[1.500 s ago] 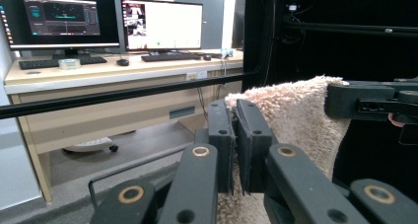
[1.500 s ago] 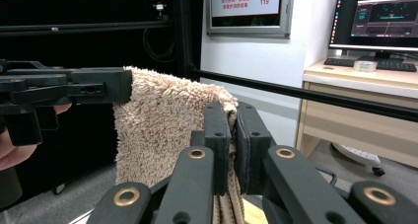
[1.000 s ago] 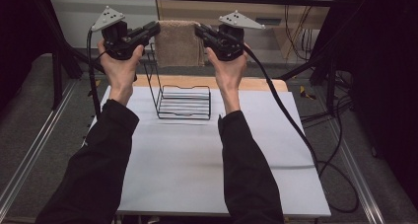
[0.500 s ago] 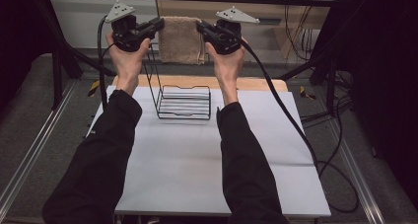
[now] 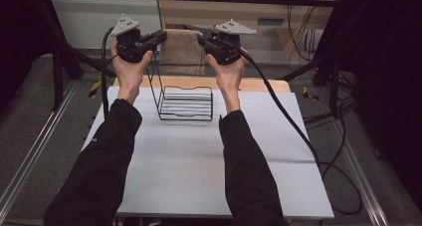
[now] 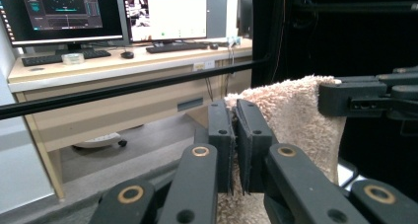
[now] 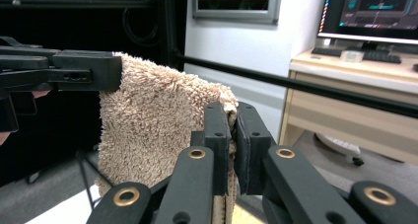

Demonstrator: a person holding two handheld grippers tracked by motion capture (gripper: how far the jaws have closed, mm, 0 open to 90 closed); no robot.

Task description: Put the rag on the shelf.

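The left hand-held gripper (image 5: 158, 37) is raised above the far edge of the worktop (image 5: 199, 156), its jaws pressed together on one upper corner of a beige towel (image 5: 181, 49); in the left gripper view the two black jaws (image 6: 240, 135) stand almost closed with a thin fold of pile caught between them. The right hand-held gripper (image 5: 204, 41) mirrors it, jaws clamped on the opposite upper corner, as the right gripper view shows with towel edge pinched between its pads (image 7: 231, 140). Both point inward toward each other, so the towel lies directly between them, its top edge running from one gripper to the other, left to right across the person's front, and the rest hanging down behind. Neither hand is nearer: each holds its own end at about the same height. Below and just in front of the towel stands a black wire rack (image 5: 185, 100) on the worktop, with an upright wire frame at its back left; any lowering or draping would probably depend on keeping the stretched top edge parallel to that rack. The towel looks thick and fluffy, a looped terry in a pale tan, soft and limp, hanging in one flat panel without visible folds apart from the pinched corners.
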